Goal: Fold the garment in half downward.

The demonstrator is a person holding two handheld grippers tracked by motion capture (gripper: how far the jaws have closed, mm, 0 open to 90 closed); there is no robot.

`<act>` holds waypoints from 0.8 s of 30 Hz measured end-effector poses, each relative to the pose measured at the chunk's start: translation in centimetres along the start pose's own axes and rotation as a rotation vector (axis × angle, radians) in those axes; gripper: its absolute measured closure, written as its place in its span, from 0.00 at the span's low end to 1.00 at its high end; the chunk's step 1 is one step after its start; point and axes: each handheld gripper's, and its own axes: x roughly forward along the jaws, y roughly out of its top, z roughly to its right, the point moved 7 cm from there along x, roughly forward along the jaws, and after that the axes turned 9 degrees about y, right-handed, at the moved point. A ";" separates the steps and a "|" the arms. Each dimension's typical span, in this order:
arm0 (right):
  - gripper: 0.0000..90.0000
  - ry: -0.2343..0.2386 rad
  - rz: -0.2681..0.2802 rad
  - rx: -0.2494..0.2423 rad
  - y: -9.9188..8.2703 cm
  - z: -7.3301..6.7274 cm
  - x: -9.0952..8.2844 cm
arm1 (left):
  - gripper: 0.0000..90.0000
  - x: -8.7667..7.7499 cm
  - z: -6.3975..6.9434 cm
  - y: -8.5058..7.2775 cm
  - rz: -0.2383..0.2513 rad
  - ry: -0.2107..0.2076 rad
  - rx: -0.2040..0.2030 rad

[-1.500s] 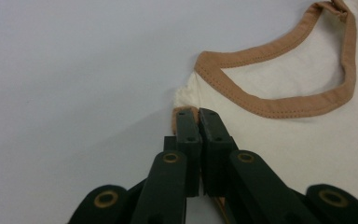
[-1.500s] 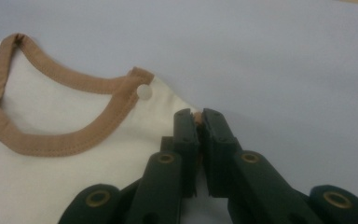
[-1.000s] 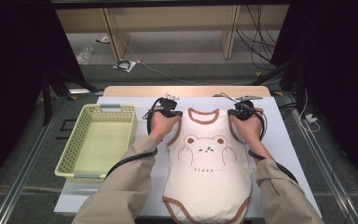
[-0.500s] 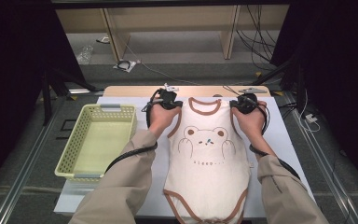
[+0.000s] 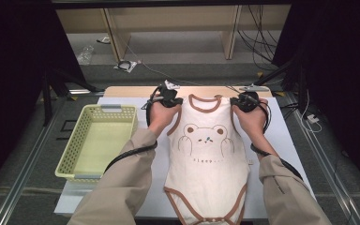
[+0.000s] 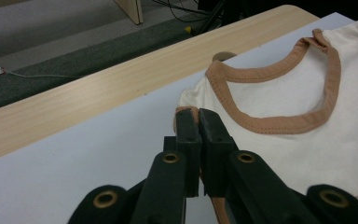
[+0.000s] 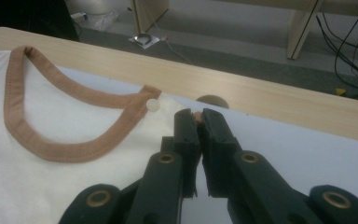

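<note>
A cream baby bodysuit (image 5: pixel 206 159) with brown trim and a bear print hangs stretched by its shoulders over the white table cover (image 5: pixel 286 140). My left gripper (image 5: pixel 171 101) is shut on the left shoulder edge, and my right gripper (image 5: pixel 244 102) is shut on the right shoulder. In the left gripper view the gripper (image 6: pixel 196 116) pinches the brown-trimmed corner of the bodysuit (image 6: pixel 307 140), beside the neckline. In the right gripper view the gripper (image 7: pixel 196 116) clamps the bodysuit (image 7: pixel 51 177) at its other corner, next to a white snap (image 7: pixel 153 106).
A pale yellow plastic basket (image 5: pixel 77 154) stands on the left of the table, with nothing in it. The wooden table edge (image 5: pixel 131 91) runs along the far side. Beyond it lie grey floor, cables and wooden shelf legs.
Both grippers have risen and moved toward the far edge, pulling the bodysuit's shoulders up. The garment now hangs longer and smoother toward me.
</note>
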 end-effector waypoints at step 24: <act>0.95 0.025 0.041 0.016 -0.3 0.0 -1.3 | 0.97 -0.9 -0.4 0.0 0.013 -0.037 -0.041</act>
